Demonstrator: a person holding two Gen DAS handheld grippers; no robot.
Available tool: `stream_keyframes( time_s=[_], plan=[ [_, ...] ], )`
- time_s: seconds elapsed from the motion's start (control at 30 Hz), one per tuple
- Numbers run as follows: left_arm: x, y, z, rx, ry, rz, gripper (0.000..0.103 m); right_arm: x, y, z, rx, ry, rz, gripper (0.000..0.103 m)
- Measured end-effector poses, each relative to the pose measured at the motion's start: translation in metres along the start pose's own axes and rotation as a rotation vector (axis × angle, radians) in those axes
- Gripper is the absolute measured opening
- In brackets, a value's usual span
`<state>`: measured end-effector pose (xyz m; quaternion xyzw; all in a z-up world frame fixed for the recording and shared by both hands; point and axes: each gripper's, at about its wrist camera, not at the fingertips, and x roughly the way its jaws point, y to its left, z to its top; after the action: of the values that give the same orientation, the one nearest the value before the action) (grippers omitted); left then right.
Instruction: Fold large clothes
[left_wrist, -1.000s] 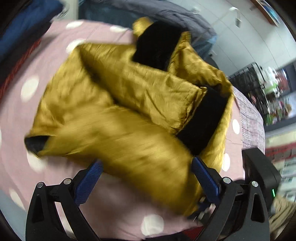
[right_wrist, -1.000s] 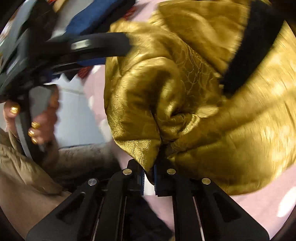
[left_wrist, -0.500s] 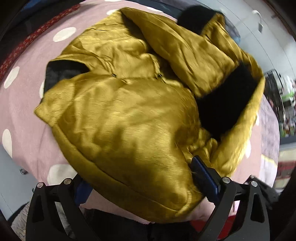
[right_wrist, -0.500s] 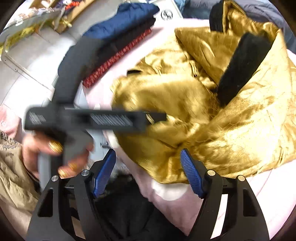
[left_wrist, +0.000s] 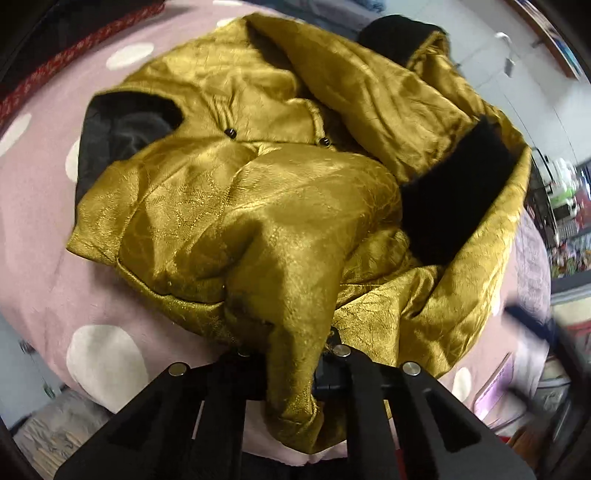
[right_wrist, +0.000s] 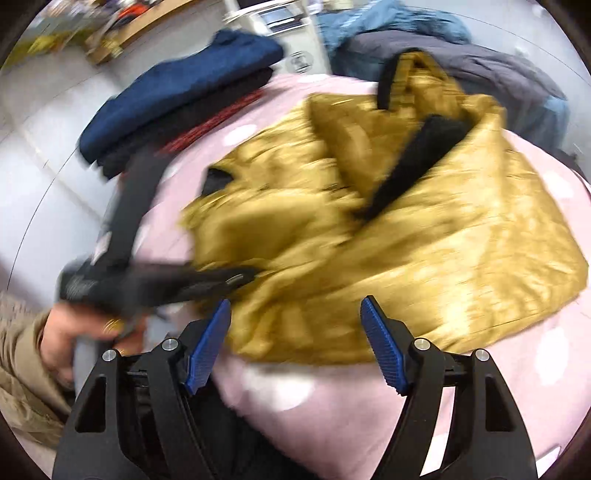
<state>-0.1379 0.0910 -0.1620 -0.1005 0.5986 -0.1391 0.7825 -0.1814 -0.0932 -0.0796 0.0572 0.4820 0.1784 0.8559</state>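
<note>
A shiny gold jacket (left_wrist: 266, 206) with black fur cuffs (left_wrist: 454, 195) and a black lining lies bunched on a pink bedspread with white dots (left_wrist: 44, 280). My left gripper (left_wrist: 291, 365) is shut on a fold of the jacket's near edge, and the cloth drapes over its fingers. In the right wrist view the jacket (right_wrist: 424, 266) lies ahead, and my right gripper (right_wrist: 295, 343) is open and empty just in front of its near edge. The left gripper (right_wrist: 173, 284) shows there at the left, blurred, held by a hand.
A stack of folded dark blue and black clothes (right_wrist: 177, 92) sits at the bed's far left. A grey and blue quilt (right_wrist: 461, 59) lies behind the jacket. The bed's near edge (right_wrist: 332, 424) drops off below my right gripper.
My left gripper has closed on the jacket's near edge. My right gripper let go of the jacket, opened and pulled back a little.
</note>
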Motion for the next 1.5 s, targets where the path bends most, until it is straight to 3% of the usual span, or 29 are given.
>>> stream_keyframes(
  time_s=[0.07, 0.13, 0.2, 0.3, 0.37, 0.43, 0.47, 0.5, 0.57, 0.67, 0.77, 0.83, 0.93, 1.13, 1.27, 1.37, 1.5],
  plan=[
    [0.002, -0.007, -0.004, 0.032, -0.011, 0.024, 0.008, 0.001, -0.014, 0.027, 0.022, -0.047, -0.019, 0.073],
    [0.005, -0.018, -0.009, 0.042, -0.009, 0.038, 0.008, 0.010, -0.013, 0.060, -0.034, -0.083, -0.069, 0.073],
    [0.009, -0.022, -0.009, 0.041, -0.004, 0.039, 0.008, 0.032, -0.004, 0.101, -0.095, -0.109, -0.146, 0.073],
    [0.002, -0.015, -0.010, 0.038, -0.009, 0.030, 0.008, 0.076, 0.005, 0.150, -0.155, -0.104, -0.187, 0.073],
    [0.006, -0.012, -0.014, 0.030, 0.003, 0.032, 0.008, 0.123, 0.011, 0.178, -0.232, -0.069, -0.268, 0.073],
    [0.007, -0.008, -0.016, 0.017, 0.013, 0.030, 0.008, 0.177, 0.006, 0.187, -0.267, 0.042, -0.420, 0.073],
    [0.008, -0.010, -0.016, 0.019, 0.017, 0.036, 0.008, 0.197, -0.005, 0.185, -0.245, 0.111, -0.443, 0.051],
    [0.007, -0.011, -0.016, 0.026, 0.018, 0.044, 0.008, 0.208, -0.013, 0.177, -0.198, 0.162, -0.403, 0.014],
    [0.005, -0.013, -0.009, 0.030, 0.021, 0.049, 0.008, 0.199, -0.019, 0.160, -0.102, 0.153, -0.303, 0.007],
    [-0.016, -0.018, -0.001, 0.054, -0.033, 0.055, 0.008, 0.143, -0.007, 0.143, -0.099, 0.066, -0.238, 0.005],
    [-0.057, -0.022, 0.010, 0.105, -0.174, 0.091, 0.007, 0.045, -0.008, 0.146, -0.053, -0.119, -0.196, 0.005],
    [-0.094, -0.022, 0.019, 0.134, -0.300, 0.150, 0.007, -0.029, -0.019, 0.146, 0.003, -0.267, -0.212, 0.005],
    [-0.154, -0.017, 0.032, 0.120, -0.450, 0.178, 0.007, -0.119, -0.036, 0.137, 0.078, -0.435, -0.218, 0.005],
    [-0.284, -0.008, 0.046, 0.086, -0.753, 0.214, 0.006, -0.291, -0.038, 0.092, 0.103, -0.766, -0.285, 0.005],
    [-0.378, -0.018, 0.036, 0.090, -1.009, 0.269, 0.006, -0.394, -0.040, 0.052, 0.100, -0.961, -0.369, 0.005],
    [-0.432, -0.033, 0.034, 0.128, -1.100, 0.233, 0.006, -0.464, -0.047, 0.034, 0.115, -1.058, -0.410, 0.004],
    [-0.459, -0.057, 0.067, 0.224, -1.053, 0.191, 0.006, -0.524, -0.089, 0.043, 0.198, -1.060, -0.419, 0.005]
  ],
)
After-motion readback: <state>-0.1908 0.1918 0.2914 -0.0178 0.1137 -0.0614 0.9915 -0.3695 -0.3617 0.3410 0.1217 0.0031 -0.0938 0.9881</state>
